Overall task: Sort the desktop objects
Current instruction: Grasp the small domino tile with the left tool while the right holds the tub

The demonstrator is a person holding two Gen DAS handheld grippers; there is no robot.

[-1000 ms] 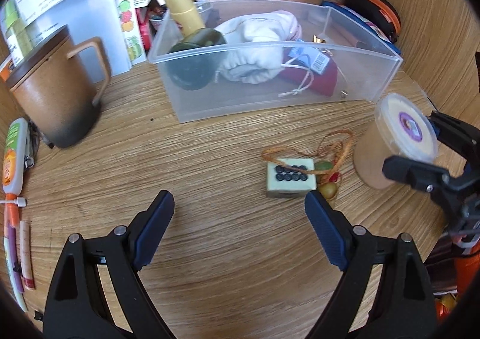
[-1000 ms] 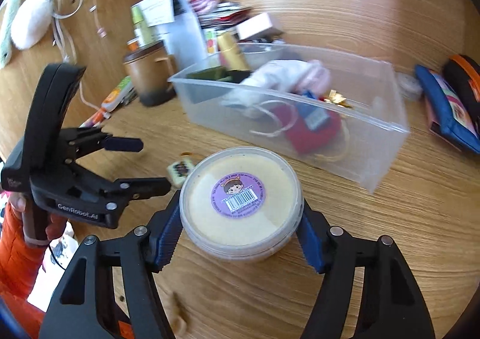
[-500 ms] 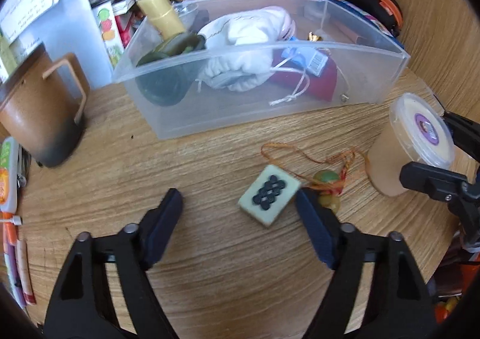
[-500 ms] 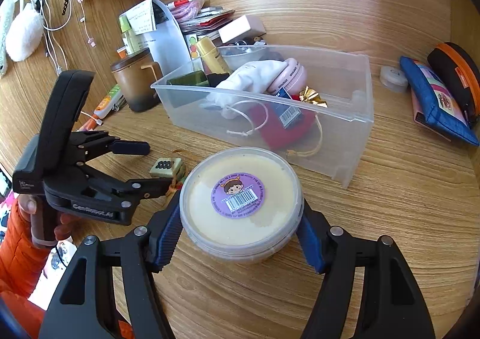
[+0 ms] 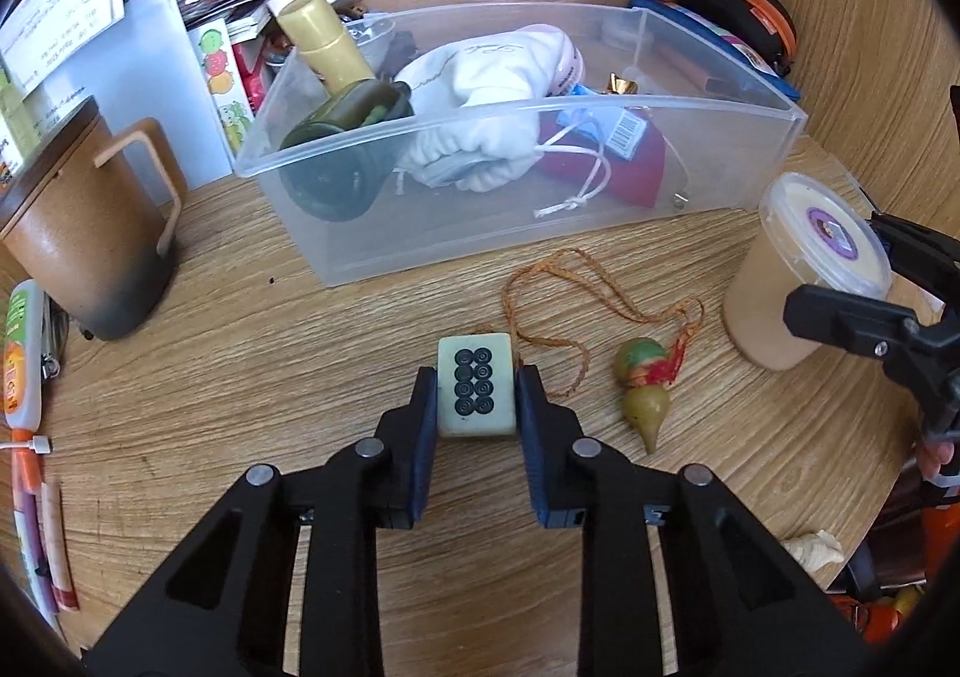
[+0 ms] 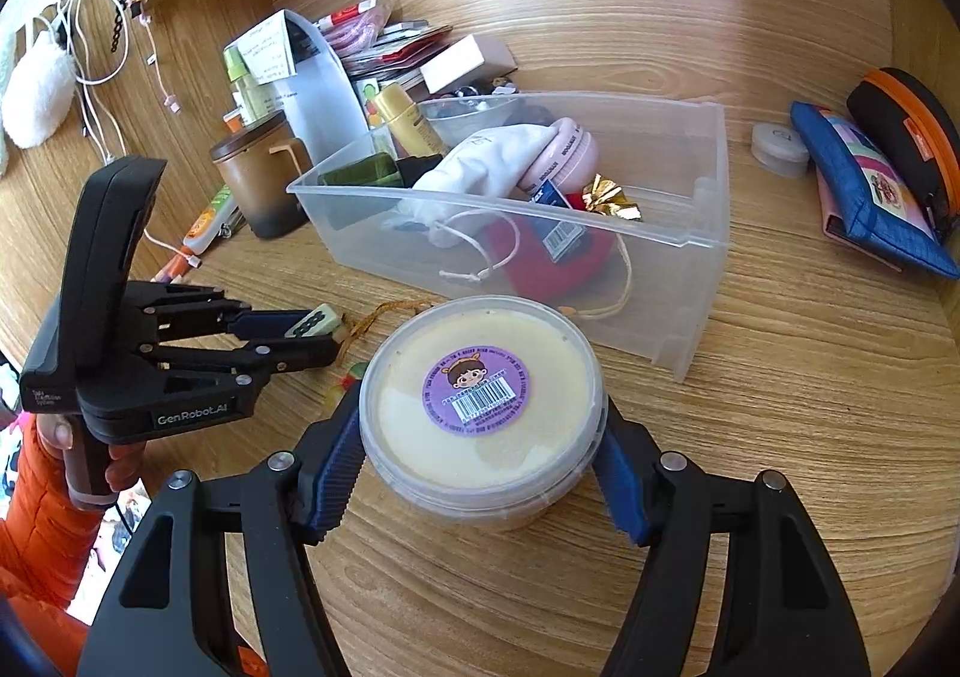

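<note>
A cream mahjong tile with black rings sits low over the wooden desk between the blue pads of my left gripper. Its jaws are closing and both pads touch the tile's sides. The right wrist view shows the same tile in the left gripper. My right gripper is shut on a round lidded tub with a purple sticker, which stands on the desk right of the tile. A clear plastic bin behind both holds a white pouch, a red pouch and a bottle.
A gourd charm on an orange cord lies between tile and tub. A brown mug and pens sit at the left. A blue pouch, a black-orange case and a small round pot lie right of the bin.
My left gripper's jaws have come together from wide apart onto the mahjong tile, which has turned lengthwise between the pads. The right gripper keeps its hold on the tub.
</note>
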